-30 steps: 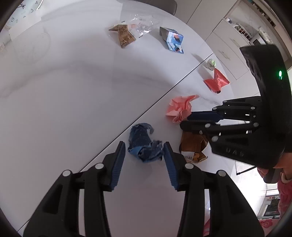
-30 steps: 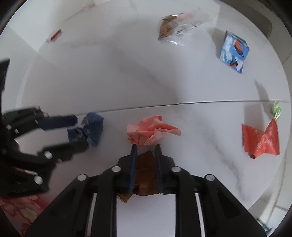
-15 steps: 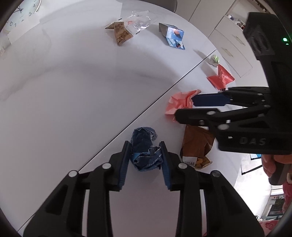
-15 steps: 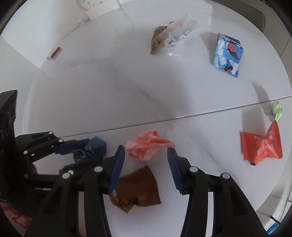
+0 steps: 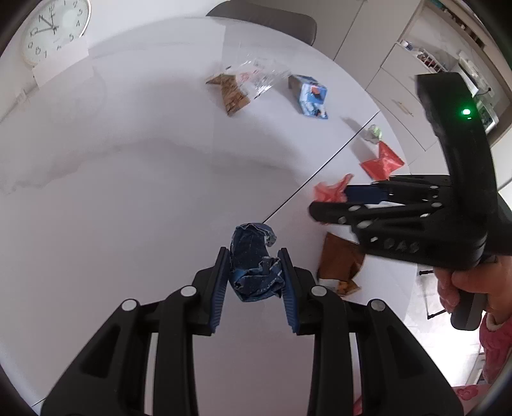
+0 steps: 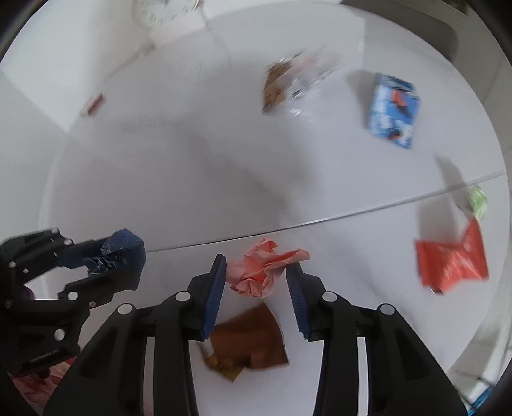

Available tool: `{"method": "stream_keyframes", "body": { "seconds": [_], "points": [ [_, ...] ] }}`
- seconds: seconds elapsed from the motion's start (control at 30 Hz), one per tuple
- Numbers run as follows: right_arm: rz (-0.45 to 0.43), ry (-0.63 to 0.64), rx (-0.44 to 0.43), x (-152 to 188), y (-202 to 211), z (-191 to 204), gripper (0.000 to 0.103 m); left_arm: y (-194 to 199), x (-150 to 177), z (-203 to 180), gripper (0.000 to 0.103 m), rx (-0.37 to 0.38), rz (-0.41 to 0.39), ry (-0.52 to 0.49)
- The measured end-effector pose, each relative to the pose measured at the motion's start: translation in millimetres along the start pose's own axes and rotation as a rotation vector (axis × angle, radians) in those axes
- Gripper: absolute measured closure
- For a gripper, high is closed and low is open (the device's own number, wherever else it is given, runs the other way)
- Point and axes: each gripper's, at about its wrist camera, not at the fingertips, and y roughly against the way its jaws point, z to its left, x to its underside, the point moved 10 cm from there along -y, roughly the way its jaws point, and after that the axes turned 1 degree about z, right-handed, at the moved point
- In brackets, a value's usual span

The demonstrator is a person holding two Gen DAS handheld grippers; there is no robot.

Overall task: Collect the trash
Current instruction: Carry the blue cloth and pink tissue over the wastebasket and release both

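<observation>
Two grippers work over a white round surface strewn with trash. The left gripper has its fingers pressed against both sides of a crumpled blue wrapper, holding it; in the right wrist view the same wrapper sits pinched between those blue pads.

The right gripper has its fingers fairly wide apart, set on either side of a crumpled pink paper. The left pad looks to be touching the paper, and the right one sits just beside its outstretched end; whether the paper is gripped cannot be told. Just beneath that gripper, nearer the camera, a brown snack bag lies flat on the surface.

Farther out along the right edge of the surface lie a red wrapper and, just beyond it, a small green scrap. Across the seam line, a blue carton lies on its side, and near it sits a clear plastic bag with brown crumbs. A round wall clock leans at the far side.
</observation>
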Motion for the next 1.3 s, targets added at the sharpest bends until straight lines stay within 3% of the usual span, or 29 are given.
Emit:
{"method": "stream_keyframes", "body": {
  "seconds": [0.2,0.37,0.47,0.57,0.63,0.7,0.77,1.03,1.13,1.2,1.3],
  "points": [
    [-0.116,-0.134,0.004,45.4,85.3,-43.5,0.064,29.6,-6.0,-48.0,0.072,0.056,-0.041,-0.068],
    [-0.145,-0.250,0.119,117.6,141.6,-100.8,0.063,39.9,-8.1,-112.3,0.072,0.142,-0.054,-0.137],
    [-0.121,-0.321,0.156,159.6,143.9,-131.6,0.062,39.0,-4.5,-159.6,0.072,0.186,-0.045,-0.200],
    [-0.079,-0.382,0.175,198.5,119.5,-156.7,0.056,33.0,4.3,-197.7,0.072,0.199,-0.027,-0.259],
    [-0.034,-0.433,0.175,225.9,95.0,-177.8,0.030,29.6,9.7,-216.7,0.072,0.202,-0.017,-0.294],
    [-0.004,-0.475,0.197,245.4,81.9,-195.9,0.024,25.5,15.4,-236.9,0.071,0.207,-0.004,-0.326],
    [0.025,-0.523,0.202,264.2,77.8,-209.5,0.024,19.1,21.1,-256.7,0.071,0.209,0.013,-0.354],
    [-0.106,-0.623,0.264,287.8,149.9,-244.0,0.011,-16.2,43.2,-321.6,0.071,0.246,0.110,-0.434],
    [-0.153,-0.640,0.271,291.2,173.2,-251.9,0.011,-34.0,55.7,-340.2,0.056,0.277,0.172,-0.444],
    [-0.177,-0.643,0.275,293.4,185.7,-253.6,0.011,-45.7,64.9,-348.4,0.028,0.285,0.212,-0.435],
    [-0.199,-0.638,0.275,292.9,197.4,-255.6,0.010,-51.0,71.9,-352.2,0.017,0.283,0.227,-0.424]
  ]
}}
